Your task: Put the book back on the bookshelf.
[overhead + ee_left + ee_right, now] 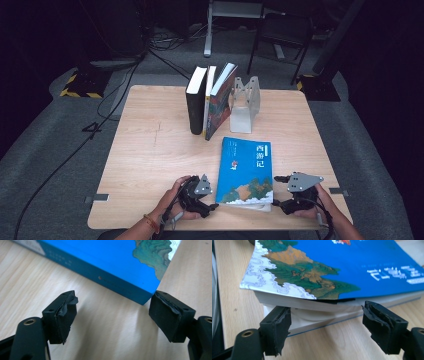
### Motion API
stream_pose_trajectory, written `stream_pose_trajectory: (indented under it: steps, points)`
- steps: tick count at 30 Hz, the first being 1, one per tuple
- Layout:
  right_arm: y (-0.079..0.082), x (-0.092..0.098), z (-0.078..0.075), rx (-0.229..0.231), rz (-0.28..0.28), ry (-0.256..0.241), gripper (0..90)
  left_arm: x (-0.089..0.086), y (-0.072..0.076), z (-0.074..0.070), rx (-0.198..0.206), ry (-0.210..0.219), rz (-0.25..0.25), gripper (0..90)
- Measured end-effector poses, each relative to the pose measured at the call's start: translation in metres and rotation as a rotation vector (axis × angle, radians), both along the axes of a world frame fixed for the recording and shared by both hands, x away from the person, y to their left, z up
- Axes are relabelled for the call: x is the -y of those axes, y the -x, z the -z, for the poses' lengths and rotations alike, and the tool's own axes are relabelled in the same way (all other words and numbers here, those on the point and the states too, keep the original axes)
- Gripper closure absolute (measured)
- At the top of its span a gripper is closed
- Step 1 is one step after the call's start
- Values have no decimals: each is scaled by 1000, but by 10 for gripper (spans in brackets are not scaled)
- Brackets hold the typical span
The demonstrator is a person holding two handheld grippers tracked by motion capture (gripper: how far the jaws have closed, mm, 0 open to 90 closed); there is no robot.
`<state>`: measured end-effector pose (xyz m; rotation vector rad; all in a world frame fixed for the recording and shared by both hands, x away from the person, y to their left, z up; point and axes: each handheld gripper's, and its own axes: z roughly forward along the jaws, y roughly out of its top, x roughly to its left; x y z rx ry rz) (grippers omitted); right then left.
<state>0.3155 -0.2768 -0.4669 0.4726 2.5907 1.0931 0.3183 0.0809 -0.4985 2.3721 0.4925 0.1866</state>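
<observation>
A blue paperback book [247,170] lies low centre on the wooden bench [150,150], flanked by the left gripper [210,207] and right gripper [278,192], jaws wide; three upright books [209,102] lean against a clear bookend [245,102] above.

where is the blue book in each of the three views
High view: blue book lies flat at the table's near edge, between both grippers.
Left gripper view: its spine corner fills the top, beyond the open jaws.
Right gripper view: its page edges cross the upper half.
Shared landmark: the cover's green-and-orange landscape.

Each black hand-held gripper [211,206] carries a grey three-cornered plate [203,185] with screws. A red-orange bracelet [151,222] circles the left wrist. Torn black pads [65,312] line the jaws.
</observation>
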Motion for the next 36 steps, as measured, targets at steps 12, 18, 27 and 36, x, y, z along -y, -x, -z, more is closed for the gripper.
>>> stream_pose_trajectory:
  steps: [12, 18, 27, 36]
  points:
    - [-3, -23, -13, 50, 24, -48, 239, -17, -14, -10, -29, 75, -18, 227]
    - [-5, -26, -19, 79, 32, -64, 236, -8, -6, -18, -8, 95, -9, 221]
    - [-8, -30, -24, 91, 41, -81, 235, 37, -1, -24, 19, 105, 59, 322]
    - [-11, -33, -27, 96, 59, -109, 236, 64, -1, -21, 61, 97, 10, 283]
